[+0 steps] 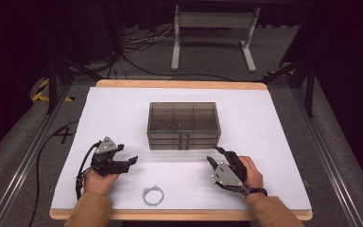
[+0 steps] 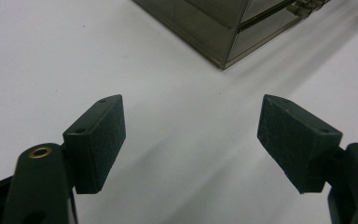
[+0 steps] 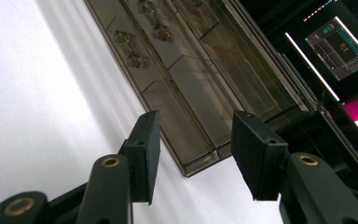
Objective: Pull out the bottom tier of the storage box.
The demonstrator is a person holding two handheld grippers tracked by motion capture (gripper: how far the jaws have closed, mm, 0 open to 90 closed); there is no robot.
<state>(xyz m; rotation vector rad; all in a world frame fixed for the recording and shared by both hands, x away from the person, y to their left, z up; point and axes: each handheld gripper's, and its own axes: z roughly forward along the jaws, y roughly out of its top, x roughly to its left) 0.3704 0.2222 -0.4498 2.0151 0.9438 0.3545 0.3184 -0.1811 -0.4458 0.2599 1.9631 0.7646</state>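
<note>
Right now the smoked drawer box [image 1: 183, 125] sits mid-frame on the white table [image 1: 113, 109], drawer fronts facing the person. Both the left gripper [image 1: 131, 161] and right gripper [image 1: 211, 162] flank its lower corners, jaws apart and empty, seemingly poised to reach in; a small wire loop [image 1: 153, 195] waits at bottom centre.

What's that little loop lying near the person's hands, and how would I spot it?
Start at the white table, then look from the smoky box toward the near edge. Between the left gripper and right gripper lies a pale wire ring, thin, the one thing lying loose there.
</note>
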